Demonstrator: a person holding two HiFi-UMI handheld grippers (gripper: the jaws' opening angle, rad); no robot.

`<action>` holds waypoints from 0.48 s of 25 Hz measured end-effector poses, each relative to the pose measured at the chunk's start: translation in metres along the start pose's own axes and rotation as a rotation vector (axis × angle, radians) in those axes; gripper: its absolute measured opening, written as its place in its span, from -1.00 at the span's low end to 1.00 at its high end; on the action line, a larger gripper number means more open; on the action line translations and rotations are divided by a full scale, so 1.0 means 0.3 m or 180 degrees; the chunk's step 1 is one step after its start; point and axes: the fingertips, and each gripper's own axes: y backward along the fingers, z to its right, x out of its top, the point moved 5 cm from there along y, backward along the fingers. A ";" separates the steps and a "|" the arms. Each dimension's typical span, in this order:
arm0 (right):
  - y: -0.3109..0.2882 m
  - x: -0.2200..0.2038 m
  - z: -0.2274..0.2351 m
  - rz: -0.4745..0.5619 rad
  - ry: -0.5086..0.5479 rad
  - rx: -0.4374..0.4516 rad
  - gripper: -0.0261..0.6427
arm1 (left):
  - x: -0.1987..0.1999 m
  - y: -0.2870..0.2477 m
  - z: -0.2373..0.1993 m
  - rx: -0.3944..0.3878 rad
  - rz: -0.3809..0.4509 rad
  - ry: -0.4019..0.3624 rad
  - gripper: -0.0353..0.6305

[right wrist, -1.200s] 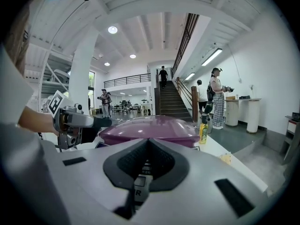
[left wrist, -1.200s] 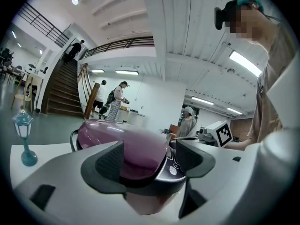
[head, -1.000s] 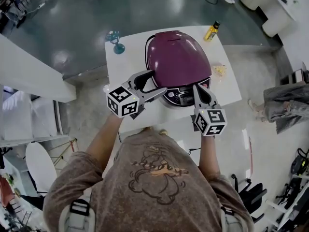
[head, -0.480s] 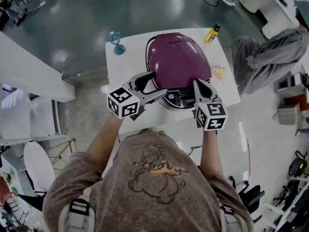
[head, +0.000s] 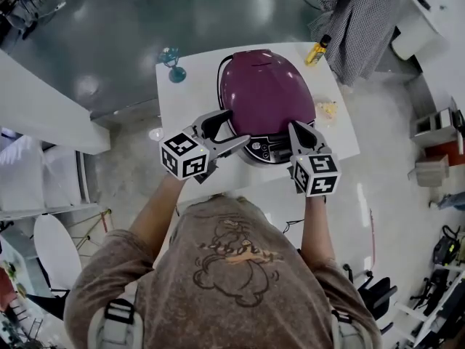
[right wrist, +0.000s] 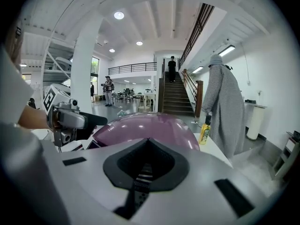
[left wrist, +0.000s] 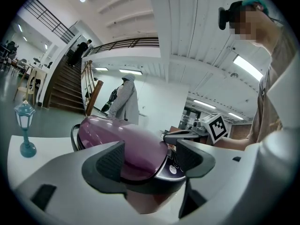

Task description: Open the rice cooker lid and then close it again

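The purple rice cooker (head: 265, 93) stands on the white table (head: 190, 102) with its lid down and its control panel (head: 265, 150) facing me. My left gripper (head: 229, 131) is open at the cooker's front left corner; in the left gripper view its pads (left wrist: 110, 160) frame the cooker (left wrist: 129, 142) without touching it. My right gripper (head: 296, 129) is shut with nothing in it, its tips over the front right edge of the cooker beside the panel. In the right gripper view the shut gripper (right wrist: 147, 143) points at the lid (right wrist: 145, 125).
A yellow bottle (head: 317, 48) stands at the table's far right corner, and a teal lantern (head: 174, 64) at the far left. A small yellowish thing (head: 328, 108) lies to the right of the cooker. A person in a checked coat (head: 360, 17) stands just behind the table's right end.
The person in the checked coat has walked from the right side round to behind the table. My right gripper has crept slightly forward; the left has hardly moved.
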 end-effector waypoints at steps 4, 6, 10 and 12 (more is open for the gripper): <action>-0.006 -0.013 -0.002 -0.0042 0.0006 -0.0002 -0.91 | -0.010 -0.001 -0.003 0.0004 -0.0022 0.0015 0.19; -0.007 -0.016 0.000 -0.0042 -0.0003 0.0004 -0.91 | -0.012 -0.003 -0.005 0.0006 -0.0022 0.0015 0.19; -0.006 -0.013 0.001 -0.0040 -0.0031 0.0009 -0.90 | -0.008 -0.003 -0.004 0.0010 -0.0020 0.0004 0.19; -0.004 -0.012 0.001 -0.0040 -0.0057 0.0019 -0.91 | -0.006 -0.002 -0.002 0.0009 -0.0018 0.0010 0.19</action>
